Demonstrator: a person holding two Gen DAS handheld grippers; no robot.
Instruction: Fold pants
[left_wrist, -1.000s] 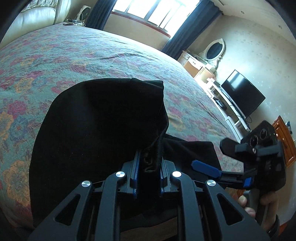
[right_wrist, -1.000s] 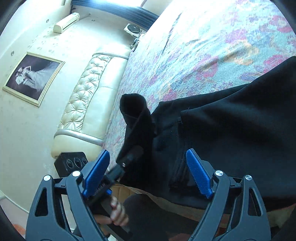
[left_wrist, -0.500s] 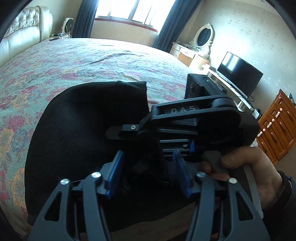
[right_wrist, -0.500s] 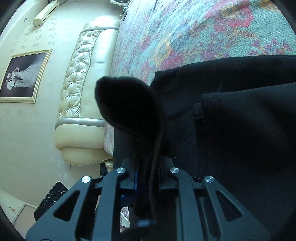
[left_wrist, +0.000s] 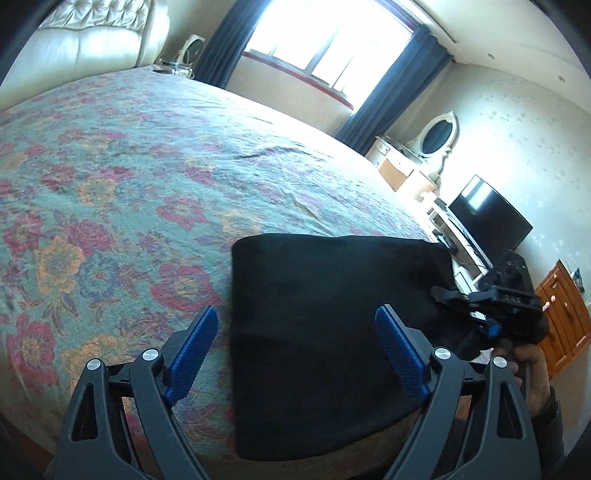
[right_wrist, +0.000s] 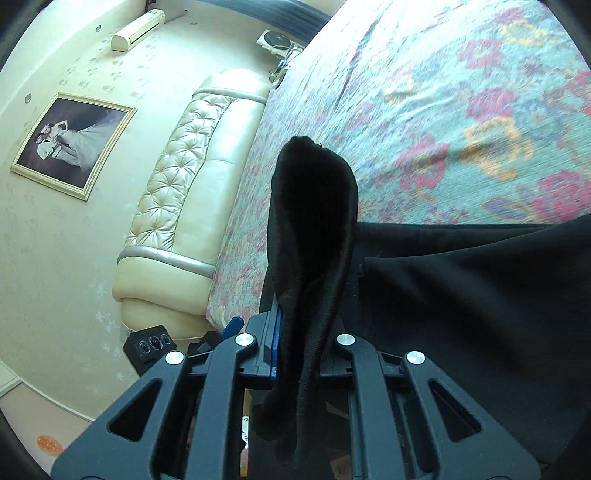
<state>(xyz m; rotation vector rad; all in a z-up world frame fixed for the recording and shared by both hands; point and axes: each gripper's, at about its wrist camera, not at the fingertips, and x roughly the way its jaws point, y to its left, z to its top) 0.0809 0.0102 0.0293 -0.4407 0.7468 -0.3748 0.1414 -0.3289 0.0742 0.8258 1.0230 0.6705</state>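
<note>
Since a second ago, the two tongs have swapped jobs: the left gripper (left_wrist: 295, 350) had a pinch of cloth and has let it go, and the right gripper (right_wrist: 301, 354), which was wide open, has bitten down on the cloth instead.

Now the left one's blue pads (left_wrist: 194, 352) are apart and opening wider. Nothing is pinched there. They hover over the near edge of the black pants (left_wrist: 332, 314), one pad over the flowered bedspread (left_wrist: 110, 203) and one over the cloth. I think it let go so the other hand could carry the fold by itself.

The right one is squeezed tight on a bunch of the pants (right_wrist: 314, 240), and the cloth sticks up between its jaws like a little hill. The person's hand (left_wrist: 528, 363) holds its handle off to the right.

The pants lie on the bed near its front edge, in a dark, flat block that looks folded over already. One end is lifted by the right tongs, probably to pull it across for another fold. The free left tongs may need to hold the pile down, or it could slide.
</note>
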